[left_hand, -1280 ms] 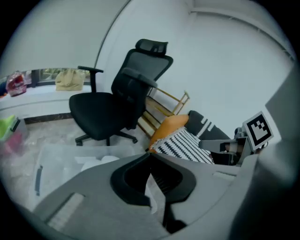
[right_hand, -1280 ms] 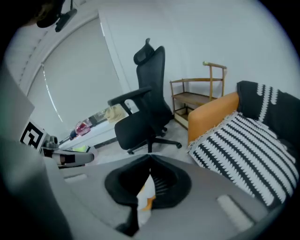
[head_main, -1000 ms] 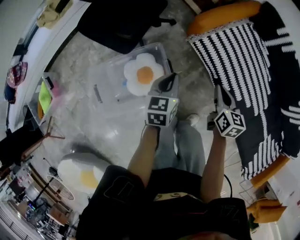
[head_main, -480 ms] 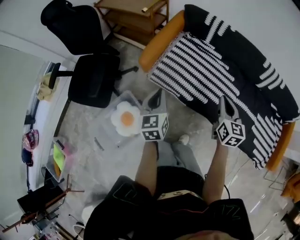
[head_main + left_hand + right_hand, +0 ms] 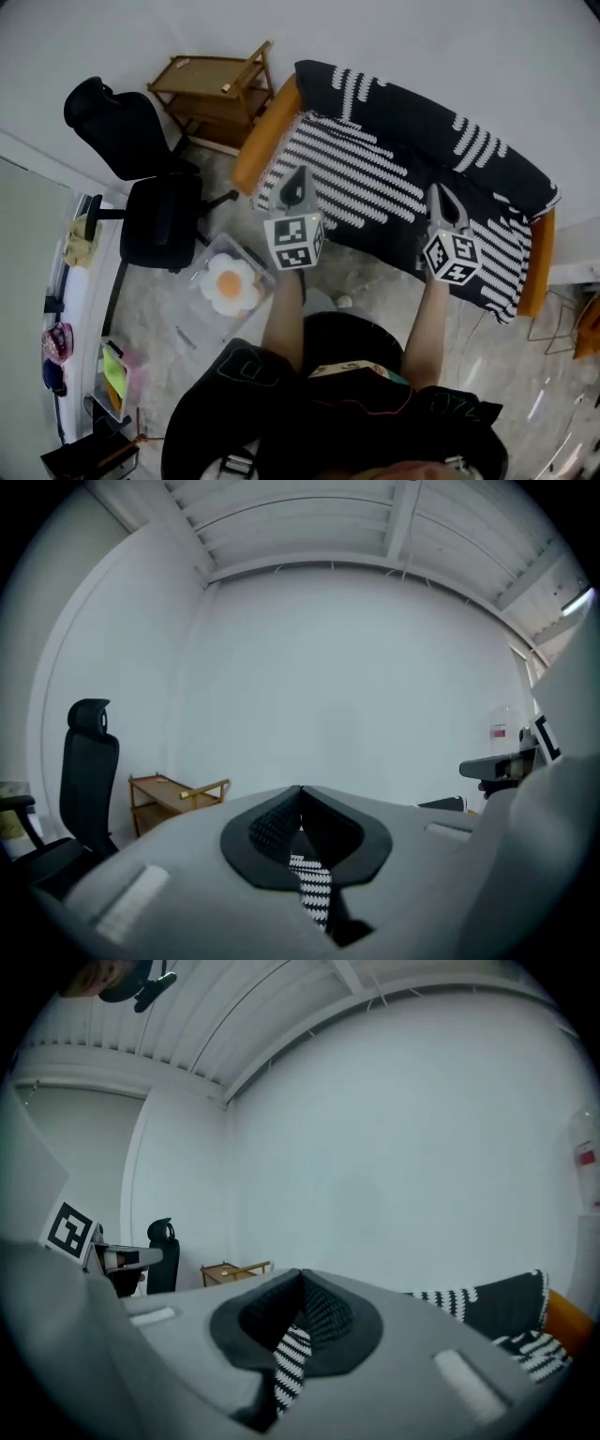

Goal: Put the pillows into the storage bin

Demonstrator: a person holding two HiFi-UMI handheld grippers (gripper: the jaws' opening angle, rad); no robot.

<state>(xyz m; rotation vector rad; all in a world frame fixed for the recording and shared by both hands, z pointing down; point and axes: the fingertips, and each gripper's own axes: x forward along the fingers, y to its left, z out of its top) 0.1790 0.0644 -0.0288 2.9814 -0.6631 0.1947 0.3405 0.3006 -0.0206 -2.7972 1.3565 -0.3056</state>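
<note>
A fried-egg-shaped pillow (image 5: 230,284) lies inside the clear storage bin (image 5: 247,256) on the floor, at the lower left of the head view. Both grippers are held up in front of the sofa (image 5: 394,178), well away from the bin. My left gripper (image 5: 300,172) is shut with nothing in it, and the left gripper view shows its jaws (image 5: 300,790) pressed together. My right gripper (image 5: 438,188) is also shut and empty, its jaws (image 5: 300,1275) meeting in the right gripper view. Striped sofa fabric shows below both jaw pairs.
The sofa has orange arms (image 5: 255,141) and a black-and-white striped cover. A wooden cart (image 5: 214,92) stands left of it by the white wall. Two black office chairs (image 5: 155,220) stand left of the bin. A desk edge with small items (image 5: 111,375) runs along the lower left.
The view has swung up from the floor to the sofa and wall. Both grippers rose, still shut. The bin with the egg pillow slid to the lower left; a second egg pillow left the view.
</note>
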